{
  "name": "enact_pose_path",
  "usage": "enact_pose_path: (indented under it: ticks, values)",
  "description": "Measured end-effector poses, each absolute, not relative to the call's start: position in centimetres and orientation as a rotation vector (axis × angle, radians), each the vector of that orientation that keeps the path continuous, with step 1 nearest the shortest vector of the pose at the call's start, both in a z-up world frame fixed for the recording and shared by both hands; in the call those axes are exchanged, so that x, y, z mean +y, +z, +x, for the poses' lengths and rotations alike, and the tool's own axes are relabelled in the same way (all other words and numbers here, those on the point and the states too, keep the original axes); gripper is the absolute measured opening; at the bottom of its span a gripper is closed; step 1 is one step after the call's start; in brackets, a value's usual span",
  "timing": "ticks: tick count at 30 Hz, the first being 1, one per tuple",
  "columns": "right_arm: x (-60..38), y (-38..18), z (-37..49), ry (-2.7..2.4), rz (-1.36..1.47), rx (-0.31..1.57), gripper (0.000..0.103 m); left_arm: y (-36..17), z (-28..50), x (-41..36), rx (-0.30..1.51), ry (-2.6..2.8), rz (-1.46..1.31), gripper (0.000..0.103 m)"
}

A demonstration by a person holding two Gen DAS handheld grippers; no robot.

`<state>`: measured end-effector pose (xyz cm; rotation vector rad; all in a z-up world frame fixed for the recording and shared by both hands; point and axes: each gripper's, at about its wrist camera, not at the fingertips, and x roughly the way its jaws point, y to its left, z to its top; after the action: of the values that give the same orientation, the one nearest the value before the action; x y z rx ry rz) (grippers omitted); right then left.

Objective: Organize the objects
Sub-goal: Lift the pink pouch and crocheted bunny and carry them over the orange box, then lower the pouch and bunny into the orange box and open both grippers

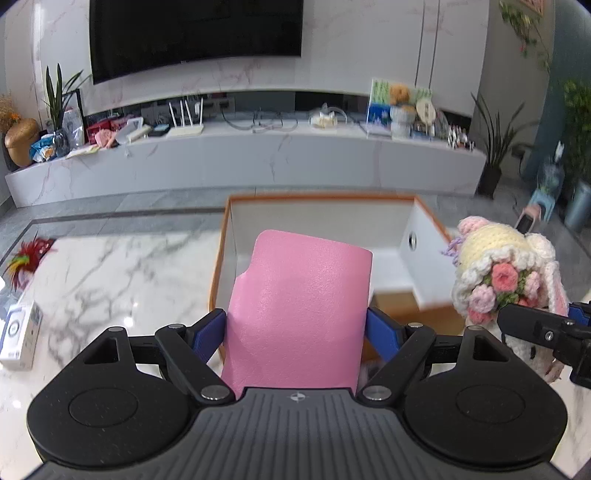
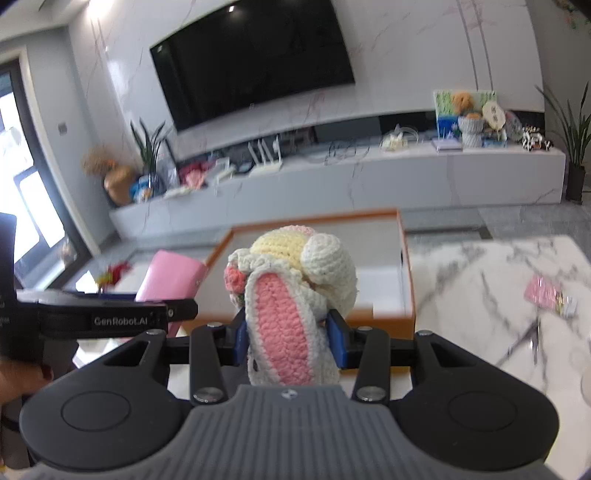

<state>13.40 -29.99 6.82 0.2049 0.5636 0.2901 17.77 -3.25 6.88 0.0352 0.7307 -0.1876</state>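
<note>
Surface: marble table (image 1: 110,266) under both grippers, in a living room; you work just short of an orange-rimmed white box (image 1: 317,218) that stands on it.
Left gripper (image 1: 295,332): your jaws are clamped on a pink wallet (image 1: 299,302); its far end reaches over the box's near wall while its near end sits between the blue pads (image 1: 208,338).
Right gripper (image 2: 288,338): your jaws are clamped on a crocheted bunny doll (image 2: 291,295) low on its body; the pink-lined ear hangs toward you; the doll is near the box's near right corner.
Spacing: your two grippers ride just beside each other; in the right wrist view the left one's black body crosses close to the doll.
Beyond the box: a TV console (image 1: 258,155) with clutter, then a dark screen (image 1: 195,33) on the wall.
Risk, wallet: likely to catch the near wall if you lower before clearing it; the smooth cover could slip through the pads.
Risk, doll: soft yarn compresses, so it may sag or twist out; the loose ear could snag the rim.
Risk, collision: moving both in together could knock gripper against gripper.
</note>
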Motion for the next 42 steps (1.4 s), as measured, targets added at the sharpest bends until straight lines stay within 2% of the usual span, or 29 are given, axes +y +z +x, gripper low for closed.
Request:
enact_pose_path:
  ticks: [6,15,26,42]
  values:
    - [-30.6,7.9,18.5,0.259,0.267,0.508,0.045,7.4,22.7,-3.3,0.7,-0.161,-0.022,0.095]
    - [-31.0,3.5,25.0,0.213,0.389,0.549,0.045,3.4,27.8,-4.2,0.753,-0.123,-0.049,0.095]
    - [-28.4,0.1,28.5,0.19,0.305,0.639,0.045,0.1,29.2,-5.4,0.789,-0.091,0.002,0.095]
    - [-27.3,-2.5,29.8,0.109,0.203,0.731,0.045,-1.8,30.2,-6.1,0.854,-0.067,0.042,0.095]
